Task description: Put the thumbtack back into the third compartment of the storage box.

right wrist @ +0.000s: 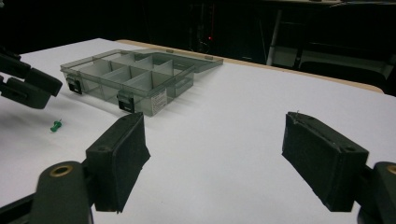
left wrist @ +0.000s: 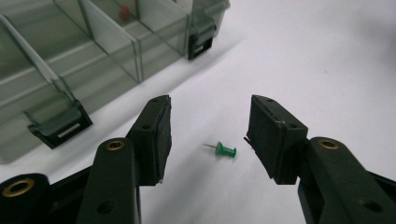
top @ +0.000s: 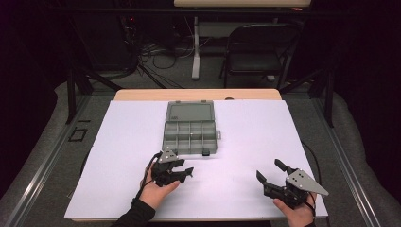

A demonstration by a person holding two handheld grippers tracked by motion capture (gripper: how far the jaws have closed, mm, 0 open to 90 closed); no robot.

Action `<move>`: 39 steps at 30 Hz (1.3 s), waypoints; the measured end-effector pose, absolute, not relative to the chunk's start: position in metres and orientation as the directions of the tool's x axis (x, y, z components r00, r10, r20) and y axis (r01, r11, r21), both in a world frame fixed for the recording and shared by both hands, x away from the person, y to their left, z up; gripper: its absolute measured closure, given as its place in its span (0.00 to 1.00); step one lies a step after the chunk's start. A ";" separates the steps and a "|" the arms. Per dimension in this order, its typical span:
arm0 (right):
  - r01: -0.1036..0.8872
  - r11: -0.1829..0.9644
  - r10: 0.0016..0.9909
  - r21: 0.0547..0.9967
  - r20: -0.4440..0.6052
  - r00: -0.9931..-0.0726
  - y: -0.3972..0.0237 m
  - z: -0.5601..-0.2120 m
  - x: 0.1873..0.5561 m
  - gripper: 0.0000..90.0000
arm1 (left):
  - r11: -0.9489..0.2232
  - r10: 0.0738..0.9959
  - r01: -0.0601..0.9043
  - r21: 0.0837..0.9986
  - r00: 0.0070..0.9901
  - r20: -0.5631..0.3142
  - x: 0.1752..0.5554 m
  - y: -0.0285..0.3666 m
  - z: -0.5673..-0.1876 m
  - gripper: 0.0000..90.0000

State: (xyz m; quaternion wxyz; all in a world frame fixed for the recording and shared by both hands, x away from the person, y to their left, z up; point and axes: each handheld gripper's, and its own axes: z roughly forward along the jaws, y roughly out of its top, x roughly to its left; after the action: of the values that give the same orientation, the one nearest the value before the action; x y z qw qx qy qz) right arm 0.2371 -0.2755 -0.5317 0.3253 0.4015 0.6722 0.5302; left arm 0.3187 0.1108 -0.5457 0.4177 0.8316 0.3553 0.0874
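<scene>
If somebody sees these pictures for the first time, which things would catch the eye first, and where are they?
First, the clear grey compartment box, lid open, at the middle of the white table sheet. Next, a small green pushpin lying on the sheet between the open jaws of the left gripper, untouched by them. The right gripper sits open near the sheet's front right corner.

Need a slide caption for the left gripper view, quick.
Left gripper, fingers apart, straddles a green pushpin lying on the white table beside the open compartment box.

Dark room, folding chair (top: 257, 49), grey carpet (top: 42, 137)
</scene>
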 end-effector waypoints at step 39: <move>0.196 0.114 0.884 0.974 -0.009 -0.467 -0.276 -0.532 0.238 0.23 | -0.523 0.600 0.507 0.686 0.790 -0.126 0.329 0.098 -0.559 0.69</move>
State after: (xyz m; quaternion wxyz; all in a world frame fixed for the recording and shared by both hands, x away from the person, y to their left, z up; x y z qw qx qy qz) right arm 0.2377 -0.2759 -0.5320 0.3241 0.4016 0.6723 0.5308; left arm 0.3285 0.0982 -0.5586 0.3709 0.8703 0.3179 0.0630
